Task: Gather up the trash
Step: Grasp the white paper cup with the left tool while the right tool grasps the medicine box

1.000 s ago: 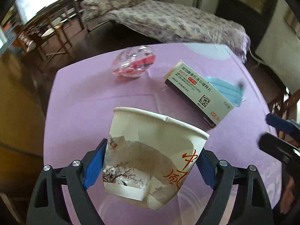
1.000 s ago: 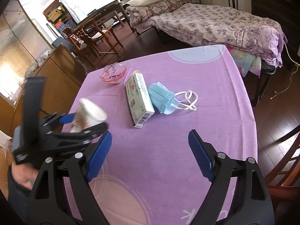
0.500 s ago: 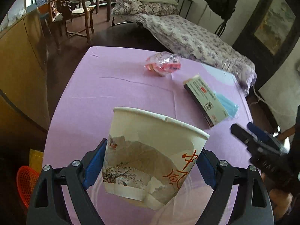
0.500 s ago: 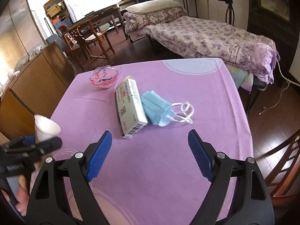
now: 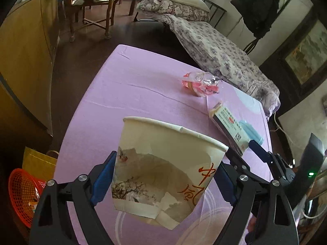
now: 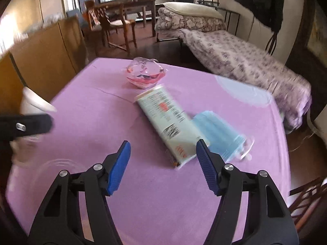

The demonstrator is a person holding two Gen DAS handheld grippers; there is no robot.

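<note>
Trash remaining on the purple-covered desk (image 6: 163, 204) consists of three items: a crumpled clear plastic wrapper (image 6: 145, 75) with red print at the far side, a pale green medicine box (image 6: 169, 122) lying flat near the middle, and a blue face mask (image 6: 218, 132) touching the right long edge of the box. A fourth item, a paper cup (image 5: 163, 169) printed with a landscape and red characters, is off the desk surface and pinched between the blue pads of the left hand-held gripper (image 5: 163, 179), whose jaws stand wide and press on both cup walls; the cup is dented and creased near its base. In the right wrist view the cup rim (image 6: 34, 100) appears at the left edge, above the near left part of the desk. The right hand-held gripper (image 6: 163, 163) hangs above the near end of the medicine box with its jaws closing; the pads touch nothing. Below the near left desk corner, an orange mesh basket (image 5: 22, 192) stands on the floor just beside a yellow bag (image 5: 38, 161). A bed (image 6: 235, 59) with a floral cover lies beyond the far right of the desk.
</note>
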